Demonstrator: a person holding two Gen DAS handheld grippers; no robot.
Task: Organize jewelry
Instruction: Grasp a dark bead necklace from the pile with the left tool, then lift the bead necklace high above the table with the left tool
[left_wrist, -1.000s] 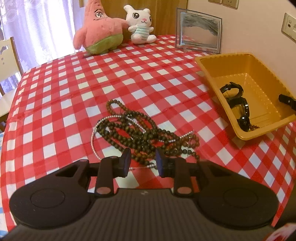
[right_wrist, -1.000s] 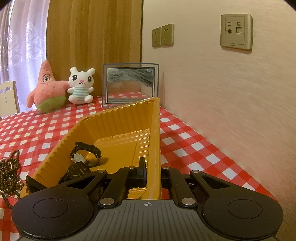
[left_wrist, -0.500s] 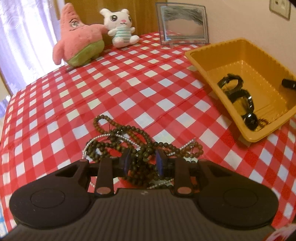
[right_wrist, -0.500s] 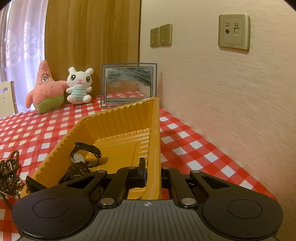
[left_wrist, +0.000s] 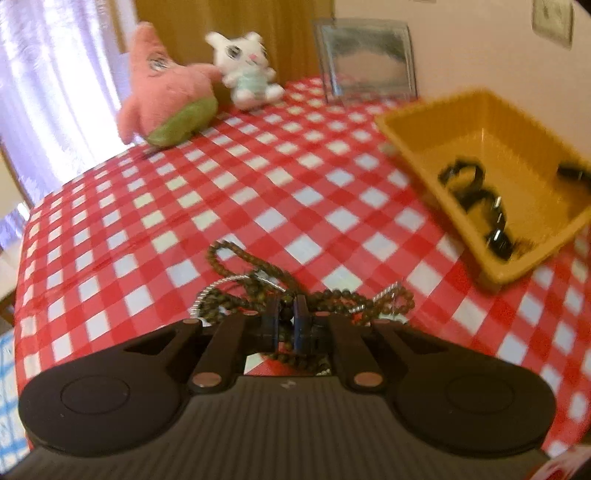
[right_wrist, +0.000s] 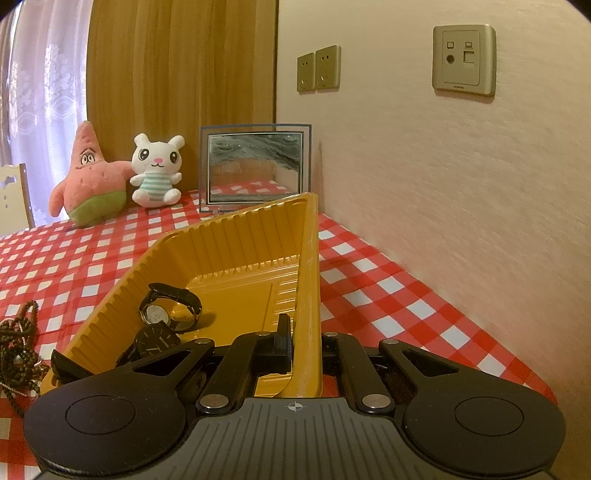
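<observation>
Near the front edge of a red checked table, the left gripper is clamped on a tangle of beads and a silver chain, its fingers nearly together around the strands. The beads lie left of a yellow tray. The right gripper pinches the tray's near right wall between its fingers. Two watches lie in the tray's near left part. Bare cloth stretches beyond the beads. At the far edge sit a pink star plush, a white bunny and a frame, the wall close on the right.
</observation>
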